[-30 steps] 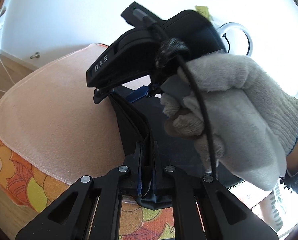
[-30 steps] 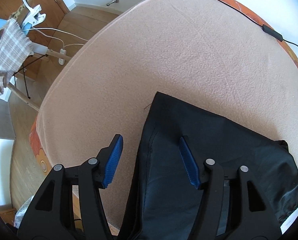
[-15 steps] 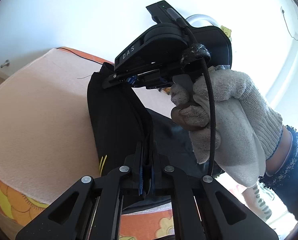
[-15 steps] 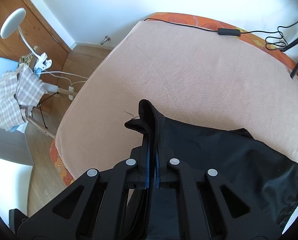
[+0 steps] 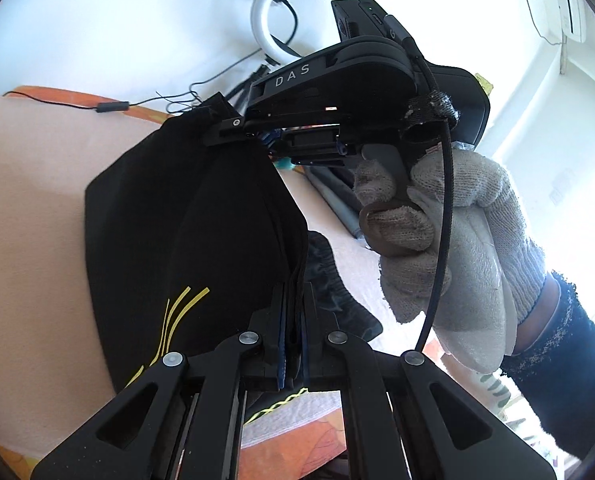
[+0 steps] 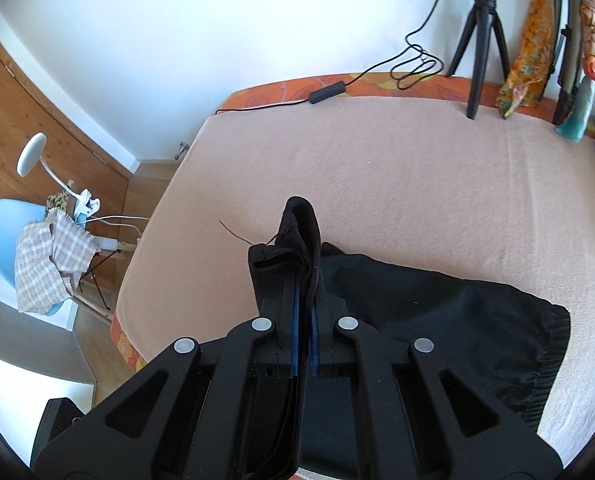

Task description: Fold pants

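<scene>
Pinching a thick edge of the black pants (image 5: 185, 216), the left hand-held gripper (image 5: 293, 344) has its blue pads pressed tight on the cloth with no gap to see. The right hand-held gripper (image 6: 304, 340) is squeezed tight too, on another bit of the same edge, and in the left view it sits higher up with a gloved hand (image 5: 449, 248) around its handle. Both hold the pants up off the bed (image 6: 397, 168), so one end hangs in the air between them. The other end, the stretchy waist part (image 6: 545, 364), lies flat on the pink blanket, over near the right side. It looks like the pants are in the middle of a fold: one end is picked up but not yet laid down on the rest. What is left, I think, is to bring the lifted end over, put it down flat, let go, and maybe fold once more. A black tripod (image 6: 479, 44) stands at the far edge of the bed, well away from the pants.
</scene>
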Available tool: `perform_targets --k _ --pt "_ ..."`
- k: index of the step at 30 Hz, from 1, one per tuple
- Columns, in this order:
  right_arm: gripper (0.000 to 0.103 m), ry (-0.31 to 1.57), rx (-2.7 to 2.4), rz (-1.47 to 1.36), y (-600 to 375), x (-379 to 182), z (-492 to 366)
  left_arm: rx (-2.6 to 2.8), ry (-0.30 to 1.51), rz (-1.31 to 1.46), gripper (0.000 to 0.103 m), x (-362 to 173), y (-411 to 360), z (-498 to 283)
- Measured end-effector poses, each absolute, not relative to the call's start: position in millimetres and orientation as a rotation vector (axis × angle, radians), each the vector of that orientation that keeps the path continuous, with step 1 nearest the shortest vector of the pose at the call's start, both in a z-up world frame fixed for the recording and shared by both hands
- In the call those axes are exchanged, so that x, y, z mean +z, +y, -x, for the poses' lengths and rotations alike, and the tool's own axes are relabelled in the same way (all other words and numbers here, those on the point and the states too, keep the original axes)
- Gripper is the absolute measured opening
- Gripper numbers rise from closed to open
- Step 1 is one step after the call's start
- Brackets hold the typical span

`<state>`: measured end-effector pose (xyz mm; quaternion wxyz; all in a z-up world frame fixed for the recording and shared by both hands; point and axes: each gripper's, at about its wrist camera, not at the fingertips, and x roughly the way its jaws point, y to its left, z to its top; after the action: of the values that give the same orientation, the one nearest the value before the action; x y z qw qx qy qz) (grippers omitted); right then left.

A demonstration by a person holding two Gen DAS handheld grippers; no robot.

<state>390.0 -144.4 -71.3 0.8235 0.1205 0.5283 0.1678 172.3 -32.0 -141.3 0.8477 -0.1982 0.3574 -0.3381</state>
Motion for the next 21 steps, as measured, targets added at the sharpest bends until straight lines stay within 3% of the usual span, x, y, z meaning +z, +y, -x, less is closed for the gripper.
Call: perform_targets --k 21 --pt "0.005 1.159 0.222 -0.392 -318 -128 -378 -0.926 0.906 0.261 0.003 -163 -191 -234"
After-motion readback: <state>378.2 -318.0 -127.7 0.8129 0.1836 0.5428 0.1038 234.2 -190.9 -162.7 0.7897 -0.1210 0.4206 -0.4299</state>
